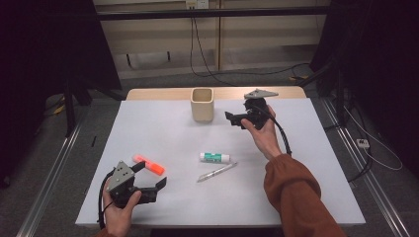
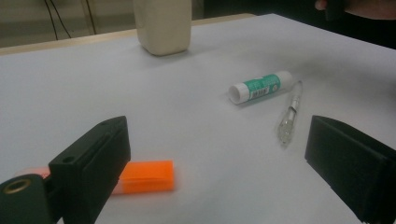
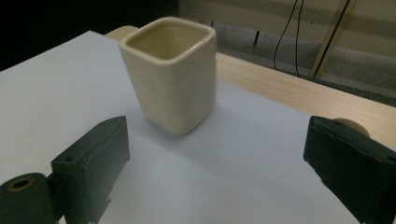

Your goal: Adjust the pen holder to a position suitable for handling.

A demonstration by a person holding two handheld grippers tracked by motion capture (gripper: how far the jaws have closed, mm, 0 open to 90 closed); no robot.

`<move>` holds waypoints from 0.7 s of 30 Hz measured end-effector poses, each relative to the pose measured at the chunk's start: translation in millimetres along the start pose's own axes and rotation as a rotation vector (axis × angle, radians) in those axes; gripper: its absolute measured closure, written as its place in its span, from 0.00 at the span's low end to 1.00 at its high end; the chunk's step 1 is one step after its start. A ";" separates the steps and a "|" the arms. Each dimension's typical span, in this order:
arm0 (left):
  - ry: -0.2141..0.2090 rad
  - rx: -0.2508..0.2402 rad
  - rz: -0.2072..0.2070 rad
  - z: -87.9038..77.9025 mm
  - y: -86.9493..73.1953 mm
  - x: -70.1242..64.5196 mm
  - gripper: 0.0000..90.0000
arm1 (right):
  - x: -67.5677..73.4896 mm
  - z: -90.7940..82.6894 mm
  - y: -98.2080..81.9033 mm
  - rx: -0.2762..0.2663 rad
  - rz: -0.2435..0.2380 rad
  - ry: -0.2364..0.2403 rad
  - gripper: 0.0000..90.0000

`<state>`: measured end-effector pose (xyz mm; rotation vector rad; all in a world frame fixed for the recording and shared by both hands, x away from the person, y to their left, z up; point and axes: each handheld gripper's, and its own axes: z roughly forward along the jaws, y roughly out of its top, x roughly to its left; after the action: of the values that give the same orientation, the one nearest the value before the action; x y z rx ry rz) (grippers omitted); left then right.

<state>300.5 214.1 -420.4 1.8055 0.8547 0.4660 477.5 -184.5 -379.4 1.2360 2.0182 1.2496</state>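
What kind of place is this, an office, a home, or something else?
Probably a lab or recording workspace rather than a home. A white-covered table stands between dark curtains, loose cables run over the floor behind it, and metal rails flank it. A person holds a handheld gripper in each hand.

White table sheet (image 1: 148,128): square cream ceramic cup (image 1: 202,104) at 12 o'clock; right gripper (image 1: 236,118) at 1, jaws apart, empty; green-labelled white glue stick (image 1: 214,157) and clear pen (image 1: 216,172) centre; orange highlighter (image 1: 148,165) and left gripper (image 1: 150,176), jaws apart, at 7.
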 end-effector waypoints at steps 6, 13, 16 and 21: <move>0.000 0.005 0.001 0.1 -0.4 0.5 0.07 | -11.7 24.9 24.4 0.023 0.032 0.011 0.14; -0.010 0.005 -0.008 0.1 -0.4 -0.1 0.07 | -14.4 53.7 45.8 0.063 0.025 0.026 0.21; -0.016 0.006 -0.014 0.5 -0.5 0.3 0.07 | -11.0 64.6 54.5 0.067 0.019 0.054 0.22; -0.023 0.003 -0.014 -0.2 -0.2 -0.2 0.07 | -3.2 86.2 66.6 0.087 -0.014 0.057 0.26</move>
<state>300.1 214.1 -420.5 1.8032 0.8523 0.4347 573.4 -135.5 -362.8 1.2364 2.1386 1.2150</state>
